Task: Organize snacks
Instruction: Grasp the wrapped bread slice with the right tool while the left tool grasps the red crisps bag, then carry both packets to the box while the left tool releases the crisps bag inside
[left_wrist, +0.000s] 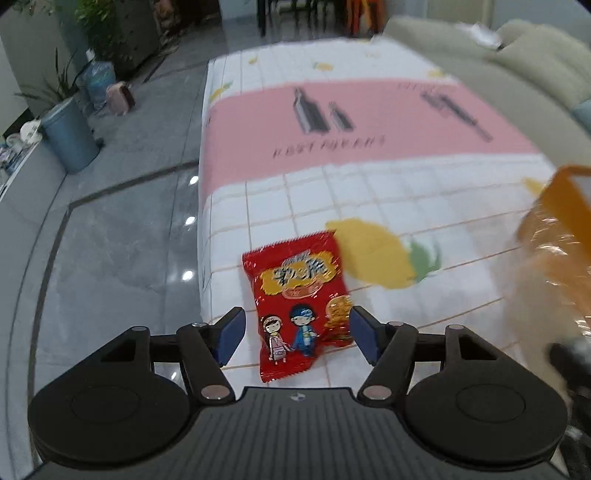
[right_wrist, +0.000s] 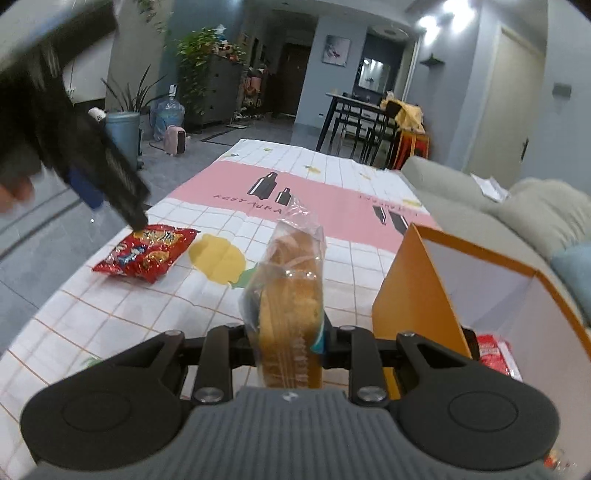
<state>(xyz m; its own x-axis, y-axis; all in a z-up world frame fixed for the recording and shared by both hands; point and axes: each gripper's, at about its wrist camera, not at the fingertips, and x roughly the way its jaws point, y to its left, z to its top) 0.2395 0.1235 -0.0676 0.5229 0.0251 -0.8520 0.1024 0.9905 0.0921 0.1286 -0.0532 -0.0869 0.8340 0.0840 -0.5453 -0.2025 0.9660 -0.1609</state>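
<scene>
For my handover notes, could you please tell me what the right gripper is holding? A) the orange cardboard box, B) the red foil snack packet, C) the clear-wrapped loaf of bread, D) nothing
C: the right gripper is shut on the clear-wrapped loaf of bread, while the red foil snack packet lies on the tablecloth.

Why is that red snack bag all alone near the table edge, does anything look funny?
A little. The red snack bag lies askew near the table's edge, outside the orange box, where another red packet already sits. The open left tongs straddle it. The right tongs hold wrapped bread. Nothing looks spilled or torn.
</scene>
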